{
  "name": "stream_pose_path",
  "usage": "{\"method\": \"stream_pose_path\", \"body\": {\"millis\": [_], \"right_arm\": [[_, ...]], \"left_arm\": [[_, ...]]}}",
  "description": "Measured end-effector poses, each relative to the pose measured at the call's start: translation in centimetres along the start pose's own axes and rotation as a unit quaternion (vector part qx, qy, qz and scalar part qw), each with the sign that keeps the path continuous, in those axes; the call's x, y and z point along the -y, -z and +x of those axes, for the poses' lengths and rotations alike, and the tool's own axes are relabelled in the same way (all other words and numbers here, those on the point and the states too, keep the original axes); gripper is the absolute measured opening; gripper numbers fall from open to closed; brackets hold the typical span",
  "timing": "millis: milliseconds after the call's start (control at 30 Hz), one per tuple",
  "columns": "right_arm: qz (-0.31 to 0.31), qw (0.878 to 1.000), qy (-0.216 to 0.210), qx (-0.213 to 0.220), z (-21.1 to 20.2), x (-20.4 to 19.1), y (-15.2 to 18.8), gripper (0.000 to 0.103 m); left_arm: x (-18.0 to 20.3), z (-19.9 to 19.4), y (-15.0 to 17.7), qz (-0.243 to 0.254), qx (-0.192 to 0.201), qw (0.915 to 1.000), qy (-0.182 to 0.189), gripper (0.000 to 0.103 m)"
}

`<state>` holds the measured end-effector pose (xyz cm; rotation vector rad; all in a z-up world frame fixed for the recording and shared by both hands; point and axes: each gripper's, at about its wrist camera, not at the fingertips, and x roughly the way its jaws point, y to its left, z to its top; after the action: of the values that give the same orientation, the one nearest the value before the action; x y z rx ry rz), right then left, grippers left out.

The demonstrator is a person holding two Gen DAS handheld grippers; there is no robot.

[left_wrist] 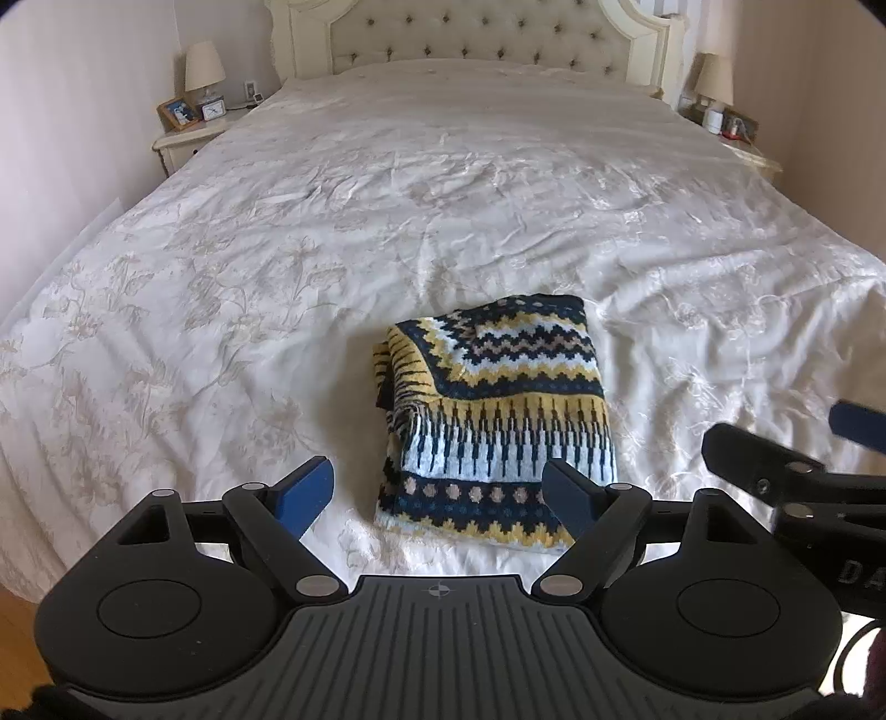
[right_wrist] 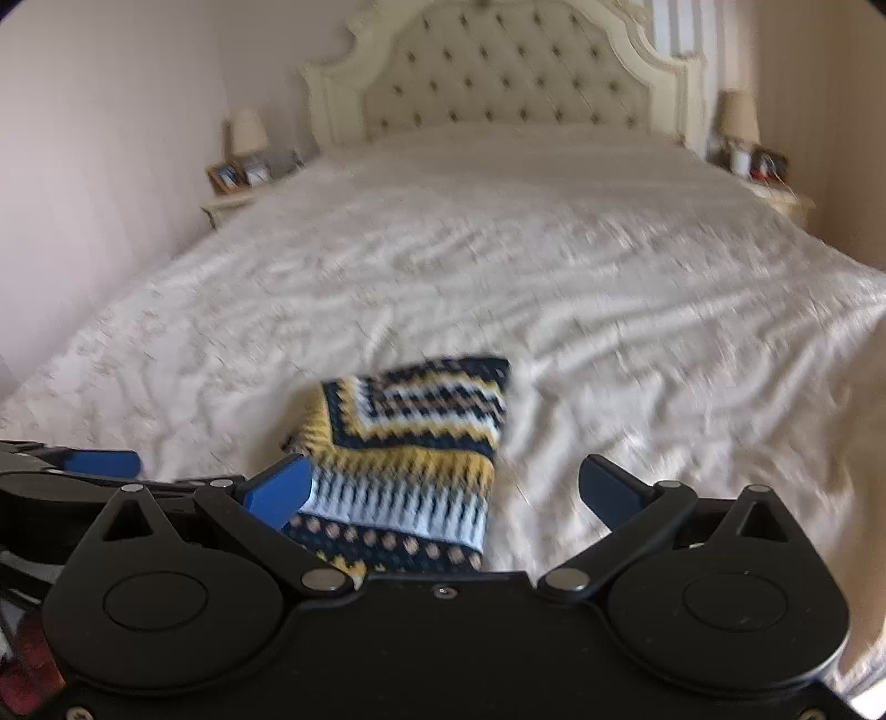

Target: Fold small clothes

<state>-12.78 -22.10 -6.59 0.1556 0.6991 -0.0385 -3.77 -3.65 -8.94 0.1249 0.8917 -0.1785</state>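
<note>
Left wrist view: sharp; the floral print of the bedspread (left_wrist: 277, 249) is readable, and a clock (left_wrist: 212, 109) and photo frame (left_wrist: 176, 113) sit at upper left.
Right wrist view: motion-blurred; those details are smeared.
Garment: one folded patterned knit (left_wrist: 493, 421), lower centre of frame, lying on the bedspread.
Left gripper (left_wrist: 440, 487): spread wide, holding nothing, fingers either side of the knit's near edge.
Right gripper (right_wrist: 443, 490): spread wide, holding nothing.
Lamps: two, one at each upper corner (left_wrist: 204, 69) (left_wrist: 714, 77).
Headboard: one, tufted (left_wrist: 476, 33).
</note>
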Motion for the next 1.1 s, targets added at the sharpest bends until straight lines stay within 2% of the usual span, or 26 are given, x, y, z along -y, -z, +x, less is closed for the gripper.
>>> {"method": "stream_pose_path", "body": {"millis": [233, 367, 467, 1100], "right_arm": [[0.013, 1.0, -0.01, -0.018, 0.3, 0.1, 0.4, 0.102], [0.011, 0.999, 0.007, -0.03, 0.5, -0.2, 0.6, 0.102], [0.02, 0.999, -0.001, -0.037, 0.5, -0.1, 0.6, 0.102], [0.02, 0.997, 0.007, -0.076, 1.2, 0.5, 1.6, 0.102]], "left_arm": [[-0.3, -0.3, 0.3, 0.001, 0.002, 1.0, -0.006, 0.083], [-0.6, -0.4, 0.4, -0.002, 0.005, 0.9999, -0.012, 0.082], [-0.9, -0.6, 0.4, -0.006, 0.007, 0.9999, -0.015, 0.083], [-2.2, 0.4, 1.5, -0.003, -0.026, 0.9993, -0.026, 0.082]]}}
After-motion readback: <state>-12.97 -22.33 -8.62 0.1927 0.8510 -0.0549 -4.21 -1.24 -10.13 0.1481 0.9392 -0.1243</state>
